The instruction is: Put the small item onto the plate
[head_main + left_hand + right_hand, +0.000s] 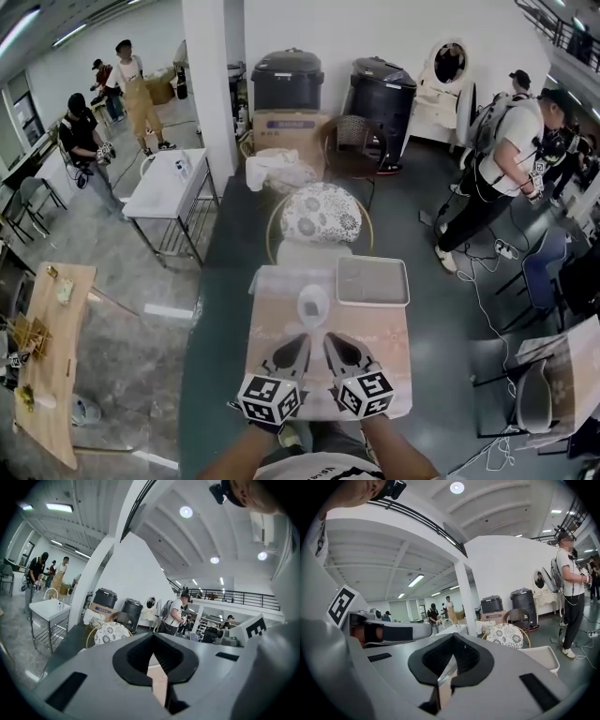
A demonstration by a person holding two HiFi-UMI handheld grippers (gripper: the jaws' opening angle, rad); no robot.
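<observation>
A small translucent item (312,305) lies on the pink-clothed table (394,352), just ahead of both grippers. To its right sits a grey rectangular tray (372,281), whose white rim (541,656) also shows in the right gripper view. My left gripper (302,341) (153,654) and right gripper (331,339) (452,654) hover side by side over the near half of the table. Their tips point at the item and neither touches it. Both are shut with nothing between the jaws. I cannot make out what the item is.
A clear plastic sheet or lid (277,281) lies at the table's far left. Beyond the table stands a round chair with a lace-patterned cushion (321,214). A white metal table (169,183) stands at the left, bins (288,80) are at the back, and people (497,159) stand around.
</observation>
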